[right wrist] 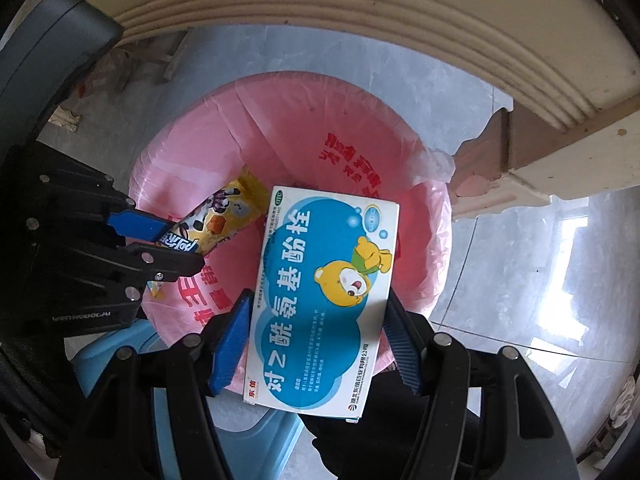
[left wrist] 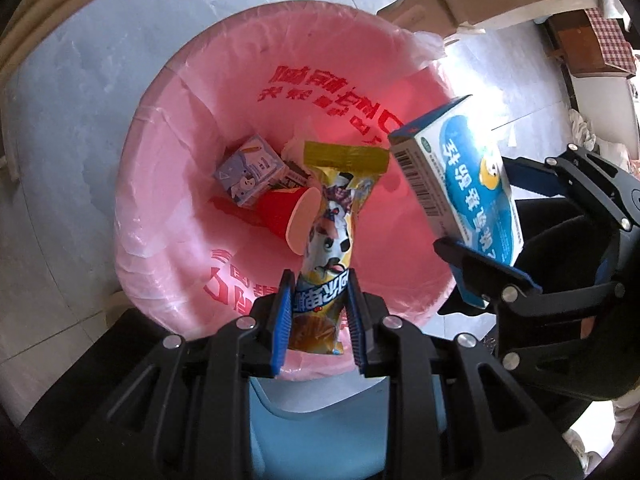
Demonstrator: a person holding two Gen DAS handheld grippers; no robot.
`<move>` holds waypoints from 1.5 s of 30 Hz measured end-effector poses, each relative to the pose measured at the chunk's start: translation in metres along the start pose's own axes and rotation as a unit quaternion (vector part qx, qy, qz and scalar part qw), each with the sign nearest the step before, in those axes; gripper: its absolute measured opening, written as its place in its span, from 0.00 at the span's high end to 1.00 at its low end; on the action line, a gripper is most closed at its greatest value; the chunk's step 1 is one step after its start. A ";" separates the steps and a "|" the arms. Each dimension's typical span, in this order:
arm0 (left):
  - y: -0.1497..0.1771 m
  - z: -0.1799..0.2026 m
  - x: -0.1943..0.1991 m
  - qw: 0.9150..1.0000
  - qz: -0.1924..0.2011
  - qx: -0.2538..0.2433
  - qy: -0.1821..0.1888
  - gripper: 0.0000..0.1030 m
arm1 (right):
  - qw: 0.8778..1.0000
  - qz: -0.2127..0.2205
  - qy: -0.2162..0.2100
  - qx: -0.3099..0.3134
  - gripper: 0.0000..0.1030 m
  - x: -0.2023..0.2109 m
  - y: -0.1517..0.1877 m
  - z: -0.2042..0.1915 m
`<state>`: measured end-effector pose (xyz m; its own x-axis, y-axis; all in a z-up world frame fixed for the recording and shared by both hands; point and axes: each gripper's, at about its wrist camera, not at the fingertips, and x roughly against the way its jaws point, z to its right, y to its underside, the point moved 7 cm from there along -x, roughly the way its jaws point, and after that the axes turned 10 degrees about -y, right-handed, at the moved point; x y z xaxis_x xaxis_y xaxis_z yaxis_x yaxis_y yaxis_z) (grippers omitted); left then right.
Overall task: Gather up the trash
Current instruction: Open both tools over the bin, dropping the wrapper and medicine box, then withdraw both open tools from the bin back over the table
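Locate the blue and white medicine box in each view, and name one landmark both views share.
Left wrist: medicine box at right of centre, clamped in the right tongs over the bin.
Right wrist: medicine box at lower centre, between that camera's own pads.
Shared landmark: pink bin liner.

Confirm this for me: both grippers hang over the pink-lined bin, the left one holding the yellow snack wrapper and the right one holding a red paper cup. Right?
Not quite. The right gripper holds a blue and white medicine box between its jaws, as the right wrist view shows. The red paper cup already lies inside the pink-lined bin. The left gripper does hold the yellow snack wrapper.
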<state>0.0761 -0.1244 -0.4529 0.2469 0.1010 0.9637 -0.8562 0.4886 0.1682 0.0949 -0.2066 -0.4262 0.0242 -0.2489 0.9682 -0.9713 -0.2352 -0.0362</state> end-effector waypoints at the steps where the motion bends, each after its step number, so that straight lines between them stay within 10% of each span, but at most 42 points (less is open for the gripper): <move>1: 0.000 0.000 -0.002 1.000 -0.006 0.001 0.011 0.75 | 1.000 -0.001 0.000 0.000 0.40 0.000 -0.001 0.000; 30: 0.002 -0.007 0.037 0.996 0.031 -0.020 -0.084 0.29 | 0.999 0.012 -0.002 0.032 0.28 0.007 0.000 -0.005; 36: 0.041 0.002 0.098 0.990 0.068 -0.052 -0.115 0.28 | 0.997 0.057 -0.038 0.029 0.26 0.058 0.009 -0.018; 45: 0.062 -0.018 0.312 0.961 0.177 -0.092 -0.189 0.14 | 0.969 0.211 -0.080 0.103 0.25 0.248 -0.022 -0.057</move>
<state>0.1081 -0.0466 -0.1458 -0.2585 -0.0162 0.9659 -0.7530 0.6297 -0.1910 0.1085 -0.2093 -0.1708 -0.3129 -0.5017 0.8064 -0.8349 -0.2596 -0.4854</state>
